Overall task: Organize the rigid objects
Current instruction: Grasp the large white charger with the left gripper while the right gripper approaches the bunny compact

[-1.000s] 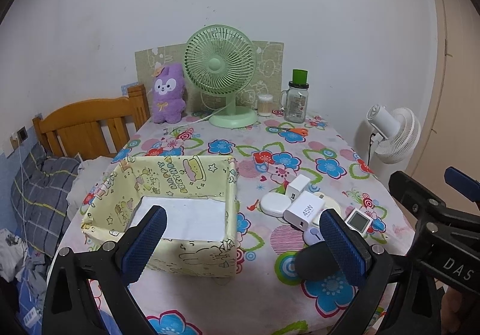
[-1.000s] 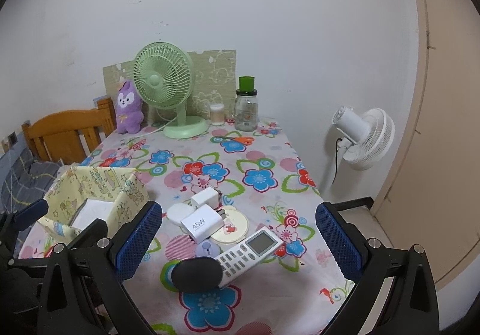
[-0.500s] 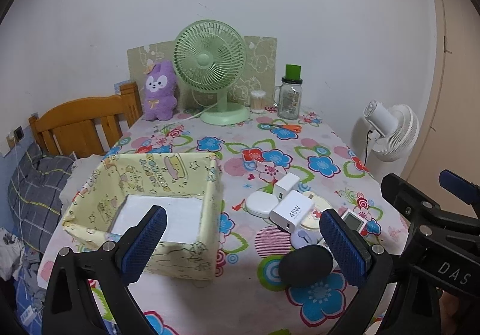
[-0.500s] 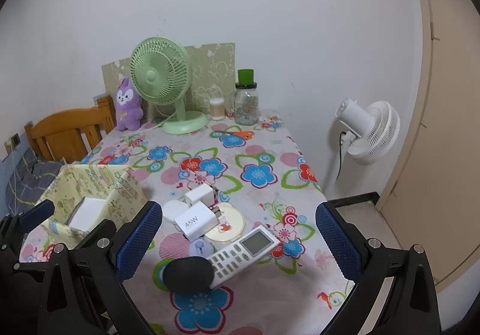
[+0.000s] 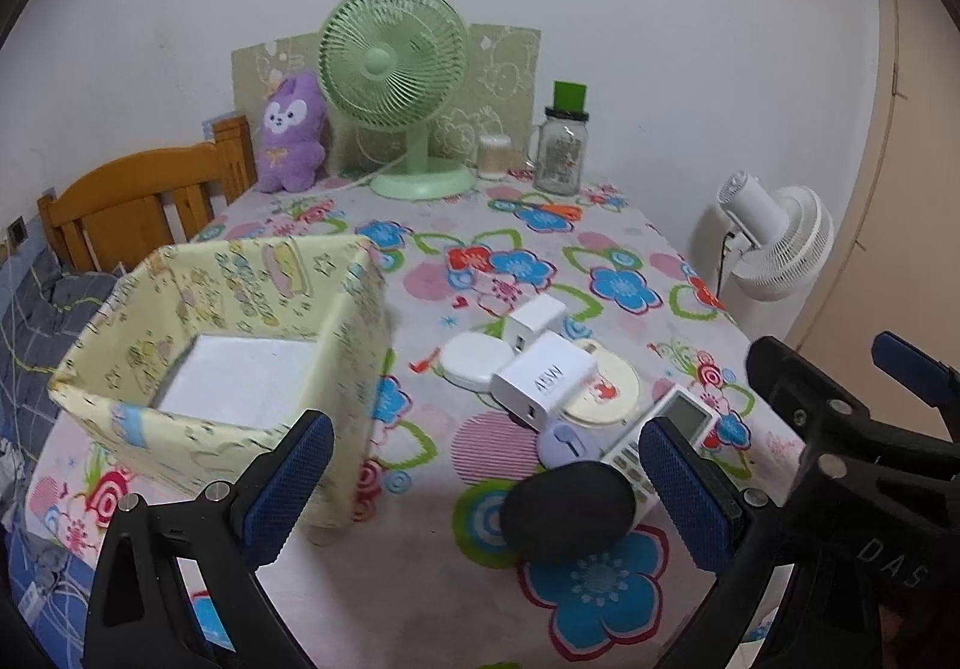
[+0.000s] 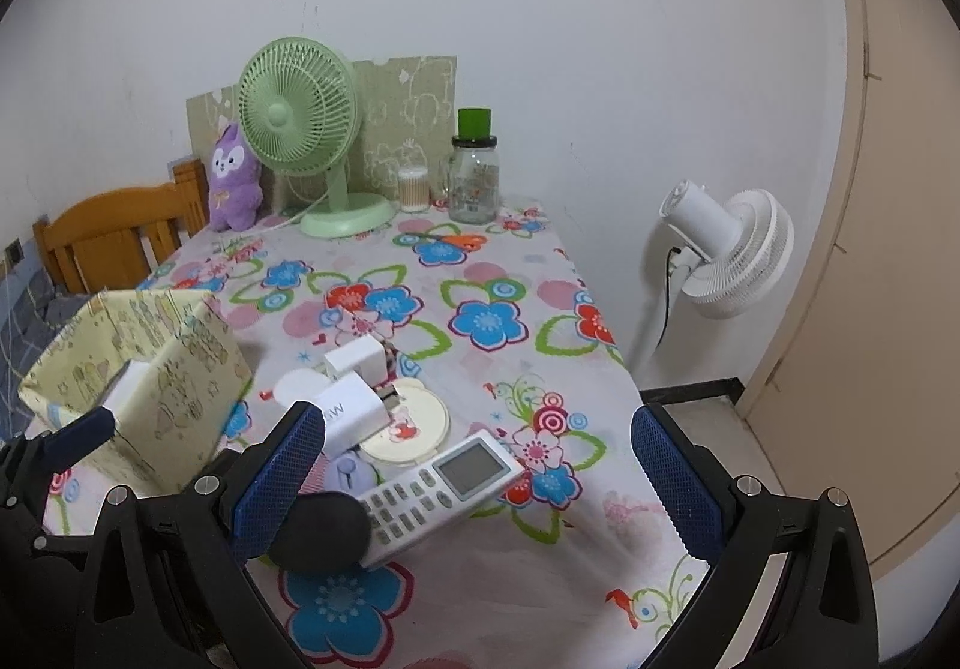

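Near table's front edge, left gripper (image 5: 486, 486) and right gripper (image 6: 480, 480) spread wide, empty

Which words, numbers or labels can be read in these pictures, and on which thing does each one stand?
"45W": on the white charger; the right wrist view shows only its "W".
"DAS": on the black frame of the right hand-held gripper, seen at the lower right of the left wrist view.
Remote keys and screen: too small to read.
Jar print and box pattern: too blurred to read.
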Tool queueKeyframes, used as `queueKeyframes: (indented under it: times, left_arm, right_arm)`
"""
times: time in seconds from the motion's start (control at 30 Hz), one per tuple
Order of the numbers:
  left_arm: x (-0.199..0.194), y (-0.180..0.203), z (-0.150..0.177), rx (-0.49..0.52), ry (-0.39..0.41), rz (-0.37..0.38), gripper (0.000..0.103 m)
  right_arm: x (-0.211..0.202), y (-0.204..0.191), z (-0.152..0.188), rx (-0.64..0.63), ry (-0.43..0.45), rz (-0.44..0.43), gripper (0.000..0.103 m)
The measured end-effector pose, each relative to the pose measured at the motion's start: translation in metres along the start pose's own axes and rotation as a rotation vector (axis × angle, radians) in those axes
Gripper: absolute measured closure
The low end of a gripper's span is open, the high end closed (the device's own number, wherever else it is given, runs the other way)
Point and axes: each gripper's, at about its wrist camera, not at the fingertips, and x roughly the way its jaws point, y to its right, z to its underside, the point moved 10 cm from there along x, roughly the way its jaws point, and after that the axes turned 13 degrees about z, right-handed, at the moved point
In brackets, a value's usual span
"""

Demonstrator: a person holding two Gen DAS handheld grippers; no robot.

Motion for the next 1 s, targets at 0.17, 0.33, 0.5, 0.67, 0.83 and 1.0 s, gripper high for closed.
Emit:
queueKeyframes:
  times: [0.17, 0.33, 0.5, 0.67, 0.83, 1.0]
  left_arm:
    - [0.014, 0.008, 0.01, 0.008, -0.029, 0.01, 0.0]
    - [0.026, 0.01, 0.02, 0.009, -0.055, 0.008, 0.0]
    - [0.04, 0.012, 0.024, 0.02, -0.082, 0.0, 0.0]
    - [0.055, 0.013, 0.021, 0.034, -0.089, -0.011, 0.0]
    - [0.07, 0.015, 0.016, 0.058, -0.094, -0.008, 0.0]
    - [0.084, 0.018, 0.009, 0.115, -0.11, -0.013, 0.0]
  right_arm:
    - [0.012, 0.003, 0.011, -0.007, -0.025, 0.005, 0.0]
    - [0.026, 0.005, 0.022, -0.007, -0.051, 0.012, 0.0]
    - [0.041, 0.004, 0.029, -0.006, -0.08, 0.013, 0.0]
    - [0.057, 0.004, 0.032, 0.012, -0.11, 0.009, 0.0]
    - [0.068, 0.003, 0.031, 0.018, -0.123, 0.011, 0.0]
    - [0.079, 0.002, 0.029, 0.019, -0.133, 0.017, 0.0]
